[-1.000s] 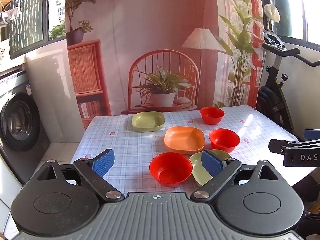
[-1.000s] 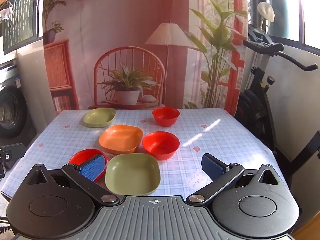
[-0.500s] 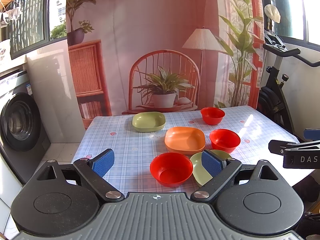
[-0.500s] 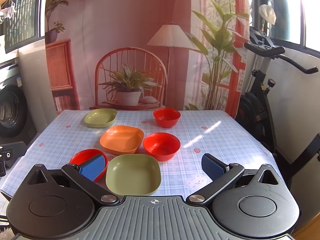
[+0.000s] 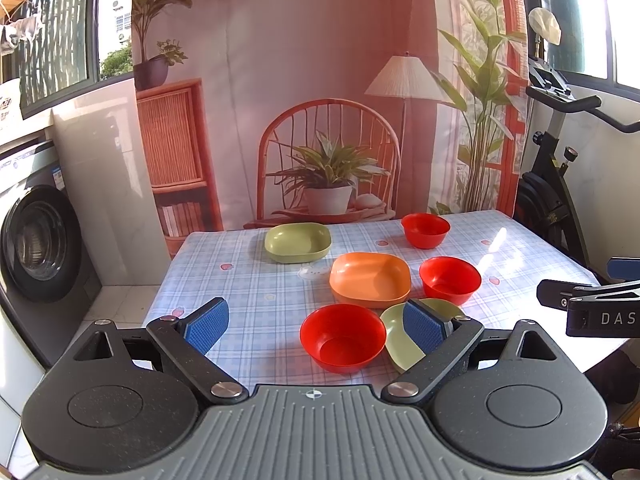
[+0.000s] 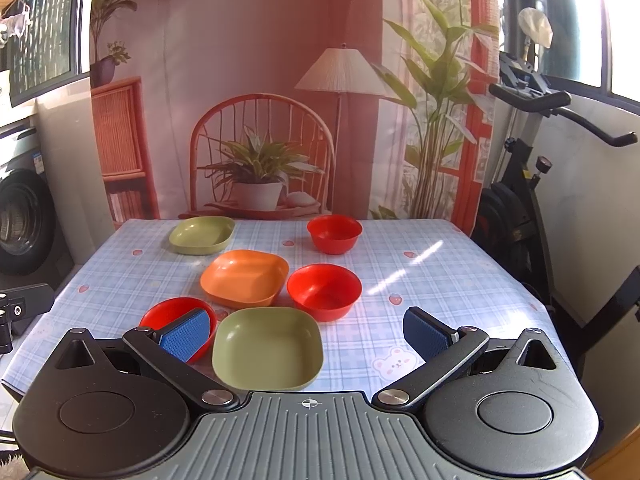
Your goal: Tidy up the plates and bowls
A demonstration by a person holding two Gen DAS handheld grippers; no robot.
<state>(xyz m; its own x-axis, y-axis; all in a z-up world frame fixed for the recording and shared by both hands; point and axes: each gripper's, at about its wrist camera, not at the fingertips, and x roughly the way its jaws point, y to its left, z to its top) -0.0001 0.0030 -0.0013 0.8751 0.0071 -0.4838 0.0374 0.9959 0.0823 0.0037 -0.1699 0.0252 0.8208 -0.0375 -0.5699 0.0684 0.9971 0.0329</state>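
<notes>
Three red bowls, one orange plate and two green plates lie on a blue-checked table. In the left wrist view my left gripper is open, its fingers either side of the near red bowl. A near green plate is partly behind its right pad. The orange plate, middle red bowl, far red bowl and far green plate lie beyond. My right gripper is open above the near green plate. The near red bowl is partly behind its left pad.
A washing machine stands left of the table and an exercise bike to its right. A printed backdrop hangs behind the far edge. The right gripper's body shows at the right of the left wrist view.
Both grippers have crept slightly forward toward the table; the dishes look a little nearer. Nothing was taken hold of or moved.
</notes>
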